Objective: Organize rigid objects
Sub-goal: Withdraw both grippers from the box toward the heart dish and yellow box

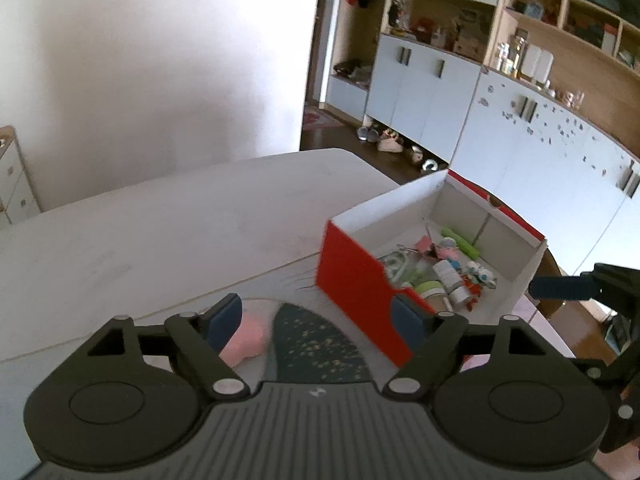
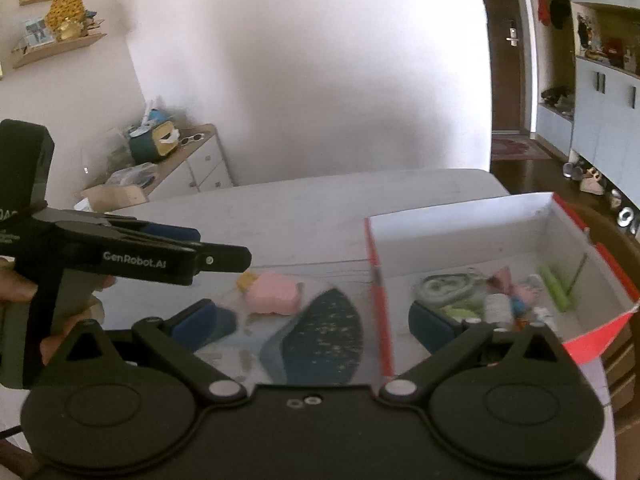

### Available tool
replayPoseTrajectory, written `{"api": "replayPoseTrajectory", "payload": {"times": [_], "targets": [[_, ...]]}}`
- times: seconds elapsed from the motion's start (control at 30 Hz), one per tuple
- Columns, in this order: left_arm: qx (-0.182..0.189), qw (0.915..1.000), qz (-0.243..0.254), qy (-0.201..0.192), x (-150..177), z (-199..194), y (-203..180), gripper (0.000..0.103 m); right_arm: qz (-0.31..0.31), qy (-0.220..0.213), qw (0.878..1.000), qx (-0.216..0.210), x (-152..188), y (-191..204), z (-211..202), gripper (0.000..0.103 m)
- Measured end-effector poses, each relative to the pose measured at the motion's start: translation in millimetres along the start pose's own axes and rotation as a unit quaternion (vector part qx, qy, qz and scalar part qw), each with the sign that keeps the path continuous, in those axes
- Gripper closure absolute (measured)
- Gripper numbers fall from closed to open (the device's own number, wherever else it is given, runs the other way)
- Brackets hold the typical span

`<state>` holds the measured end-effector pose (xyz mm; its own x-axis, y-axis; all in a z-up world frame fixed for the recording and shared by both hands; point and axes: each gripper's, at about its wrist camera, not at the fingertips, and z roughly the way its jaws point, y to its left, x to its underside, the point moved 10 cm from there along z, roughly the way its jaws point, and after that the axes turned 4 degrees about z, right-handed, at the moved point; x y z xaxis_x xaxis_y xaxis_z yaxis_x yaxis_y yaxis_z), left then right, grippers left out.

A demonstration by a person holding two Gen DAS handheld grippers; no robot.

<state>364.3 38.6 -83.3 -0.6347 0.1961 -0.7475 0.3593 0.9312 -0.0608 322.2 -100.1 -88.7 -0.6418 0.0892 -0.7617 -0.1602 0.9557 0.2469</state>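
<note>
reaching for the pink toy [image 2: 273, 293], keep both wide-open, empty grippers [image 1: 316, 318] [image 2: 322, 322] clear of the box wall [image 2: 378, 300].

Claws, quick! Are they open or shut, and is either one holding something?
Left claw: open, holding nothing.
Right claw: open wide, holding nothing.

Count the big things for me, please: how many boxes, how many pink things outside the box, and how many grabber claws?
Boxes: 1, the red and white box with small items inside.
Pink things outside the box: 1, the pink object on the table.
Grabber claws: 2, the left gripper and the right gripper, both open and empty.
Total: 4
</note>
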Motion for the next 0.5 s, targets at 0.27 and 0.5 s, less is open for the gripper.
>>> {"api": "replayPoseTrajectory", "payload": {"times": [0.27, 0.5], "targets": [[-0.013, 0.9999, -0.001, 0.004, 26, -4, 45, 0.02, -0.009, 0.015, 1.0, 0.0, 4, 36, 26, 0.001], [-0.027, 0.9994, -0.016, 0.012, 56, 7, 83, 0.02, -0.019, 0.033, 0.999, 0.017, 4, 49, 57, 0.001]]}}
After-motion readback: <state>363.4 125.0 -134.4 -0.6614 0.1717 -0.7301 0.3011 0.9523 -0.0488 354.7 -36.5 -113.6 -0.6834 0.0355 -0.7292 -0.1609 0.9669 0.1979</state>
